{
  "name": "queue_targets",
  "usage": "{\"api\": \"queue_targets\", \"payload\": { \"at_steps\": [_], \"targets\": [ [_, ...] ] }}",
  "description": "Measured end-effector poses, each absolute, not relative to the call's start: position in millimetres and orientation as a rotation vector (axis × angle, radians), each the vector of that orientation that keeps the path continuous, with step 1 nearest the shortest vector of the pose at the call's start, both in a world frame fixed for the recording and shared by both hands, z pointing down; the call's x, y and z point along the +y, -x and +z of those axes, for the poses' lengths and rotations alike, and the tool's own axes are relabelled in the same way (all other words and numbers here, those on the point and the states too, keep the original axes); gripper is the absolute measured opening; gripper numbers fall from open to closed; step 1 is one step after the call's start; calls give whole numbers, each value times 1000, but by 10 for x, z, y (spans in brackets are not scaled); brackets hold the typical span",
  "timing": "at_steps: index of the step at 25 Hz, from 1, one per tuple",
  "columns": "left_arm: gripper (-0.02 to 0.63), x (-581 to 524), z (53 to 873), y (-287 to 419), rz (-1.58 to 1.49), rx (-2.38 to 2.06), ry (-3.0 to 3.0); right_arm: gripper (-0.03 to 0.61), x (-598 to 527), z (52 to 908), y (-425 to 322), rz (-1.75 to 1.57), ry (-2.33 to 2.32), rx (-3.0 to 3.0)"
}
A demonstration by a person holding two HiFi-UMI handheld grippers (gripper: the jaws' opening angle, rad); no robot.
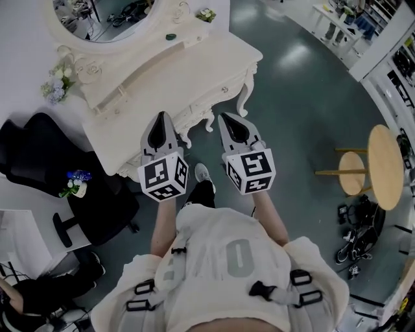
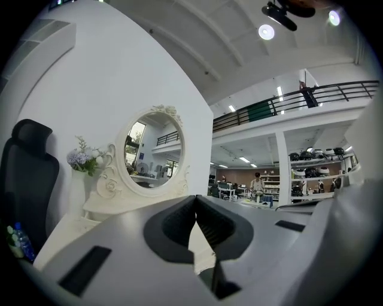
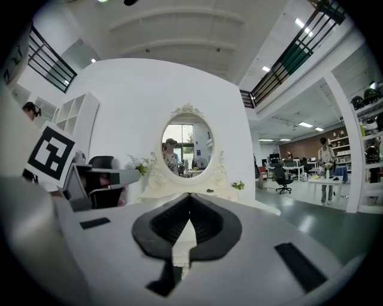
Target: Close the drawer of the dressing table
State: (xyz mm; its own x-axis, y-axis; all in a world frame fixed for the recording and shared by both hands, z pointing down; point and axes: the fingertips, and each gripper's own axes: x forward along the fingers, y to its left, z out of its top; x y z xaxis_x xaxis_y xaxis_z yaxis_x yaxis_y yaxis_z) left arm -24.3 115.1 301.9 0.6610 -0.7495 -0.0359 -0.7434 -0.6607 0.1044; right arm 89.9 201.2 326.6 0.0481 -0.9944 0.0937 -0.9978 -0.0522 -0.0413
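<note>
At the far left of the head view stands a black office chair [image 1: 39,155]. Just beside it, on a white surface, is a small vase with blue flowers [image 1: 76,183]. Right of the chair is the white dressing table [image 1: 188,71]. It has an oval mirror [image 1: 104,19] at its back and a bunch of pale flowers [image 1: 57,84] on its left end. The drawer front [image 1: 217,96], with small knobs, runs along the carved edge that faces the person. From here I cannot tell if the drawer is fully in.

The left gripper [image 1: 162,117] points level toward the table front. In the left gripper view its jaws [image 2: 195,197] are pressed together at the tips and have hold of nothing. The mirror [image 2: 152,149] and the flowers [image 2: 84,160] are ahead of it, to the left.

The right gripper [image 1: 224,118] is just beside the left one and parallel to it. Its jaws [image 3: 190,195] also meet at the tips, and nothing is between them. The mirror [image 3: 187,146] is straight ahead of it.

Below the grippers a shoe [image 1: 202,173] of the person shows on the grey floor. Well apart, at the right, stands a round wooden table [image 1: 384,165], with cables [image 1: 353,227] on the floor near it.
</note>
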Motion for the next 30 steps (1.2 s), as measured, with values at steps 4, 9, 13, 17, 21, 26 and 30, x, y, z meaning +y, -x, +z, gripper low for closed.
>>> {"api": "queue_targets", "payload": {
  "at_steps": [4, 9, 13, 17, 21, 26, 30],
  "targets": [
    [20, 585, 2960, 189, -109, -1323, -2767, 9, 1382, 3185, -1003, 150, -2202, -2188],
    [20, -160, 2869, 236, -142, -1438, -2716, 9, 504, 3062, -1079, 135, -2131, -2260],
    [20, -677, 2845, 365, -157, -1575, -2657, 9, -147, 2976, -1040, 108, -2037, -2348],
    [20, -1022, 2793, 525, -165, -1679, -2614, 9, -608, 2932, -938, 96, -1979, -2407],
    [20, -1171, 2722, 751, -192, -1783, -2550, 9, -906, 2878, -783, 85, -1905, -2469],
    [20, -1257, 2695, 1049, -174, -1979, -2416, 9, -1239, 2813, -595, 74, -1757, -2579],
    [20, -1323, 2694, 1166, -155, -2122, -2307, 9, -1465, 2775, -511, 81, -1636, -2668]
  ]
}}
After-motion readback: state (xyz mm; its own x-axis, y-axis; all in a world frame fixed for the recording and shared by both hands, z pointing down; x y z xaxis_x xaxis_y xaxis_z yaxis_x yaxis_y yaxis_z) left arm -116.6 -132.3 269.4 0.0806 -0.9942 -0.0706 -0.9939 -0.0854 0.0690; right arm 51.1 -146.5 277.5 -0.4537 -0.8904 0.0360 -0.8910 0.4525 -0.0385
